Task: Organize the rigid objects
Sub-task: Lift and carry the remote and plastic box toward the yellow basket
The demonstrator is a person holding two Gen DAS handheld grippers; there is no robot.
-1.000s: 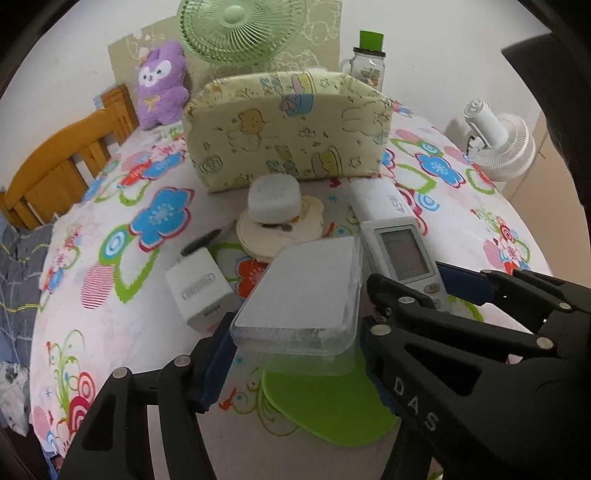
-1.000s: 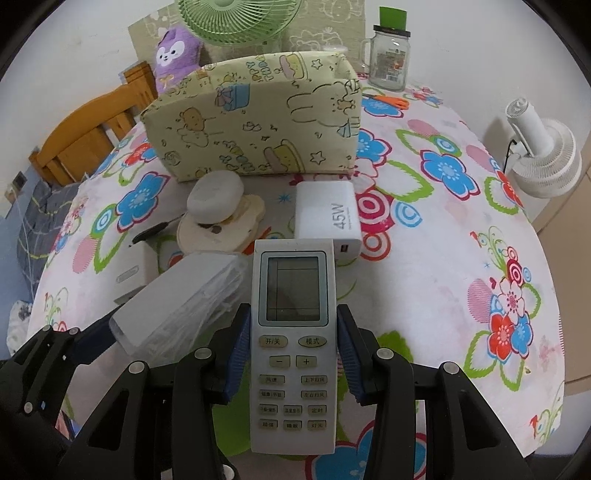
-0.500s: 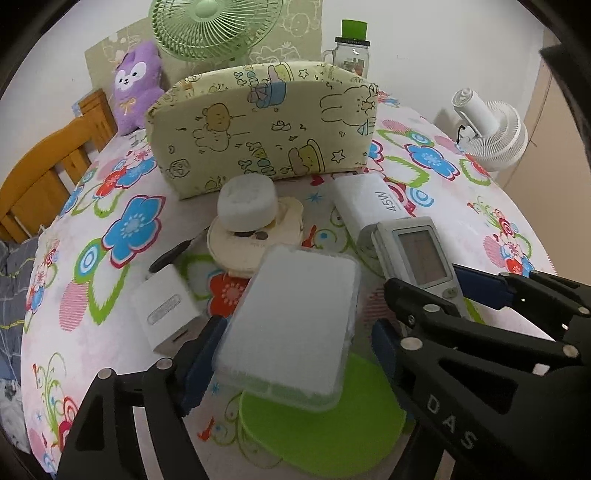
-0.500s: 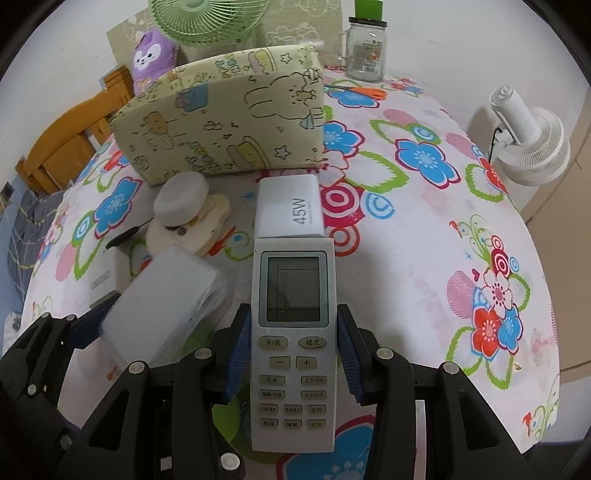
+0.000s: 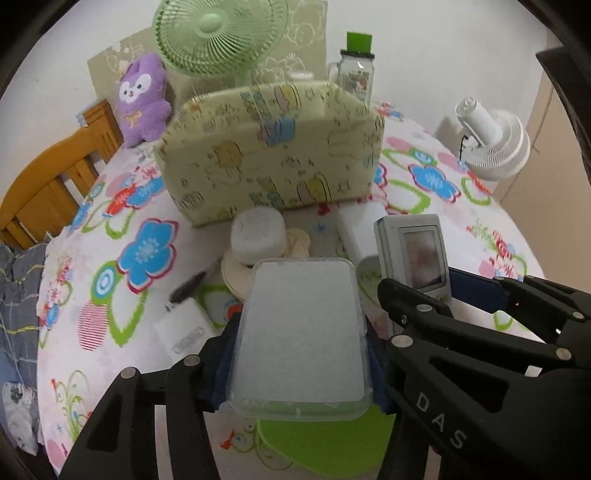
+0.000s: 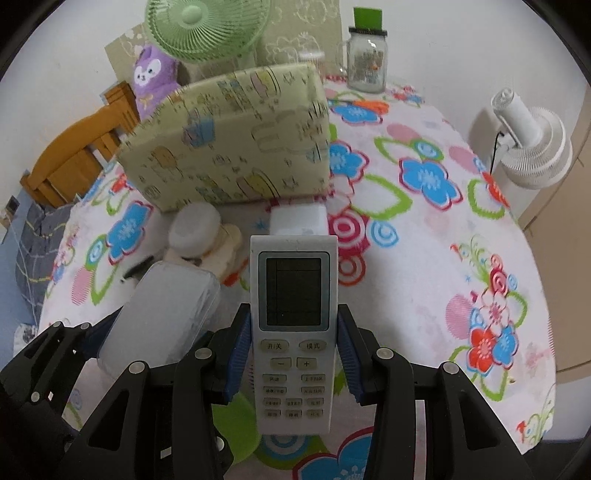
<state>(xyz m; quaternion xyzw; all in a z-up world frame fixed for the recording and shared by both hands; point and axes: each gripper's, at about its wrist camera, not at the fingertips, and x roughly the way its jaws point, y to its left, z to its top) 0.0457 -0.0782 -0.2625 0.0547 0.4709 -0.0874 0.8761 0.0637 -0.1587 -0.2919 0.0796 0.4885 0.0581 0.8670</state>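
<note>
Right gripper (image 6: 293, 363) clamped on a white remote control (image 6: 293, 325), blue pads pressed to both long edges just below its screen; the remote's long axis runs along the fingers, screen end pointing away toward the yellow cartoon-print storage box (image 6: 236, 144), button end back between the black arms, face up. Gripper tipped steeply downward over the flowered tablecloth (image 6: 424, 236). Left gripper (image 5: 301, 360) sits beside it and carries a clear plastic container (image 5: 303, 339) with a frosted lid; jaws are closing, the blue pads flank the container's two long sides and look to be in contact, the container held up off the table above a green mat (image 5: 325, 443). Container's long axis also runs along the fingers, narrow far end toward the storage box, lid facing up. Left gripper pitched down at about the same slant as the right. In the left wrist view the remote shows at right, tilted, held by the neighbouring gripper. On the cloth beyond the container: a white rounded case (image 5: 256, 238) resting on a cream disc, a white charger block (image 5: 184, 328) to the left, another white block (image 6: 299, 219) lying just beyond the remote's far end. Behind the box stand a green fan (image 5: 221, 35), a purple plush (image 5: 142, 99) and a glass jar with green lid (image 5: 356, 72); a white fan (image 5: 493, 144) is off the table's right edge.
</note>
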